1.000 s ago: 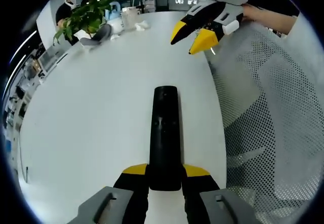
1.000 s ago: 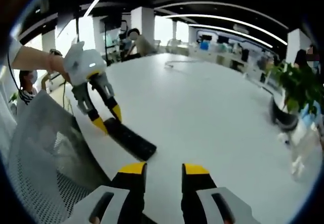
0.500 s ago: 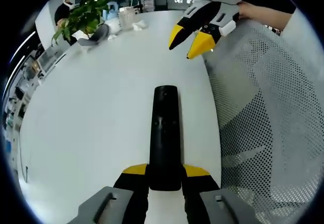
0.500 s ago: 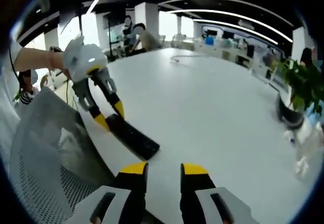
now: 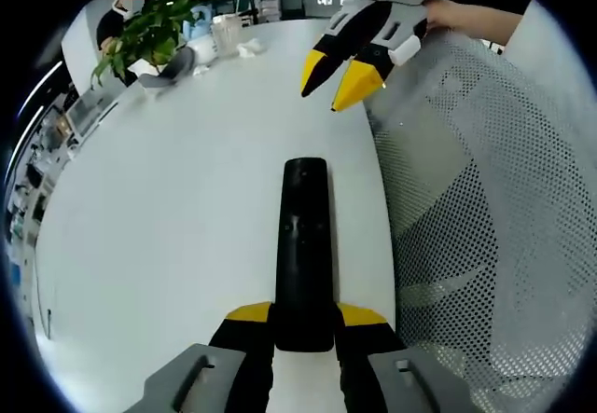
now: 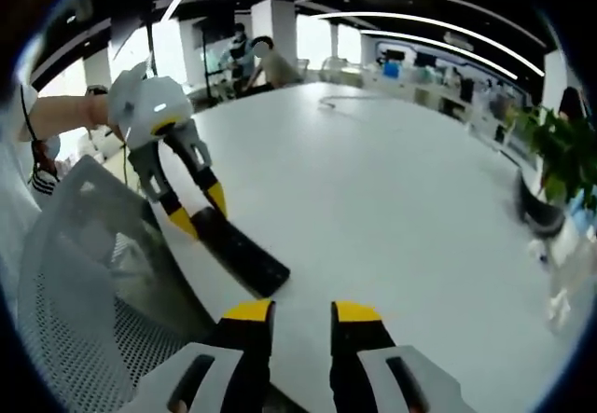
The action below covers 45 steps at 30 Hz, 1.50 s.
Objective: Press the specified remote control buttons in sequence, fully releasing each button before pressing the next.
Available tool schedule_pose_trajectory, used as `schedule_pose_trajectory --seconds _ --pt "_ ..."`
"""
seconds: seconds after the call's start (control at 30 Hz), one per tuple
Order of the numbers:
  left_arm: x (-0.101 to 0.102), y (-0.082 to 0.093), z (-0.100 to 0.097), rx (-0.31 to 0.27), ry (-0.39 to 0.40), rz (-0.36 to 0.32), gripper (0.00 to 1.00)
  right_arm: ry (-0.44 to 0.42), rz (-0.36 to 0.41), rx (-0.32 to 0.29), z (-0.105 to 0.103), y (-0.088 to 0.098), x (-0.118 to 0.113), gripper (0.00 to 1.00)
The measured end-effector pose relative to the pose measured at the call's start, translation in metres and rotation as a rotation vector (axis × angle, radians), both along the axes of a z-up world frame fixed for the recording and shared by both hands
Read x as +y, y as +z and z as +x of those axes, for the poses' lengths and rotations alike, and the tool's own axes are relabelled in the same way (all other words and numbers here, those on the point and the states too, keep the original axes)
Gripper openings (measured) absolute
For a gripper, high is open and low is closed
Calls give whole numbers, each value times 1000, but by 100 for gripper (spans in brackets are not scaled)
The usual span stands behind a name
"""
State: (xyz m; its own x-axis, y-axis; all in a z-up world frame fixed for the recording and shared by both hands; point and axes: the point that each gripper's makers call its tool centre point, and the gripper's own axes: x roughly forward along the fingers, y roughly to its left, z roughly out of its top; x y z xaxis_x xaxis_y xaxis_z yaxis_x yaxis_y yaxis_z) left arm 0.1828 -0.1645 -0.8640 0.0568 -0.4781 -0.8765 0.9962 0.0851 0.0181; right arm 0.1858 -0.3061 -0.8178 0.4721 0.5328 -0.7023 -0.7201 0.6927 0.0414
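A long black remote control (image 5: 305, 240) lies on the white table (image 5: 187, 208), near its right edge. My left gripper (image 5: 305, 324) is shut on the remote's near end, one yellow-tipped jaw on each side. In the right gripper view the remote (image 6: 244, 256) lies at the table's edge with the left gripper (image 6: 199, 215) clamped on its far end. My right gripper (image 6: 302, 312) stands open by a narrow gap with nothing between its jaws, short of the remote. Seen from the left gripper view, the right gripper (image 5: 333, 82) hovers above the table beyond the remote's far end.
A white mesh chair back (image 5: 485, 208) stands close against the table's edge, also visible as the chair back (image 6: 84, 273). A potted plant (image 5: 140, 33), a cup (image 5: 226, 31) and crumpled tissue sit at the table's far end. People sit at the far side (image 6: 261, 59).
The right gripper has drifted a little left and nearer in the left gripper view. The remote stays clamped in the left gripper. The right gripper's gap looks slightly narrower.
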Motion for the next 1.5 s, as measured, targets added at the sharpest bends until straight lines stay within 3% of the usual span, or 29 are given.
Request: schedule_pose_trajectory --seconds 0.37,0.87,1.1,1.5 --pt "1 1 -7 -2 -6 -46 25 8 -6 18 -2 -3 1 20" --pt "0 3 -12 -6 63 -243 25 32 -30 34 -5 -7 2 19" --pt "-6 4 -15 -12 89 -295 25 51 -46 53 -8 -11 3 19" --pt "-11 5 -18 -6 57 -367 25 68 -65 67 -9 -14 3 16"
